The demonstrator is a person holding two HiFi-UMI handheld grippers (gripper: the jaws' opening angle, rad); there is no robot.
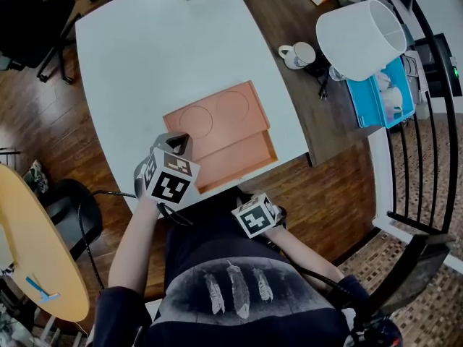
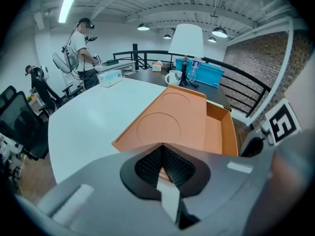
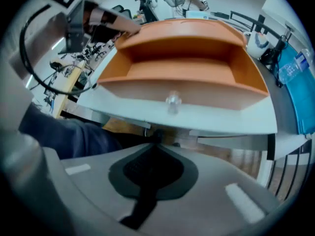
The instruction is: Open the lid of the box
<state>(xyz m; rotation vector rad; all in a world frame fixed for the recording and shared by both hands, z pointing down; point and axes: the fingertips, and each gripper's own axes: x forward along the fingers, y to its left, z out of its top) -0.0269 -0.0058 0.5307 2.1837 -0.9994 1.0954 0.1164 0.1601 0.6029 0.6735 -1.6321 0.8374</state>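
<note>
Partly open. Pinches lid (image 1: 217, 118) at its 8 o'clock corner with left gripper (image 1: 180, 139), raised off box (image 1: 244, 159) near table's (image 1: 145, 49) 6 o'clock edge. Holds right gripper (image 3: 155, 145) shut, empty, below at 5 o'clock. Left: swing lid clear.

The left gripper (image 2: 162, 145) and the right gripper (image 3: 155, 142) are smooth grey shells with black, mesh-textured pads. Each carries a white cube (image 1: 171, 179) printed with black squares (thin black cable (image 1: 112, 191) trails nearby). The dark, short-sleeved shirt (image 1: 231, 295) shows three pale feathers.
</note>
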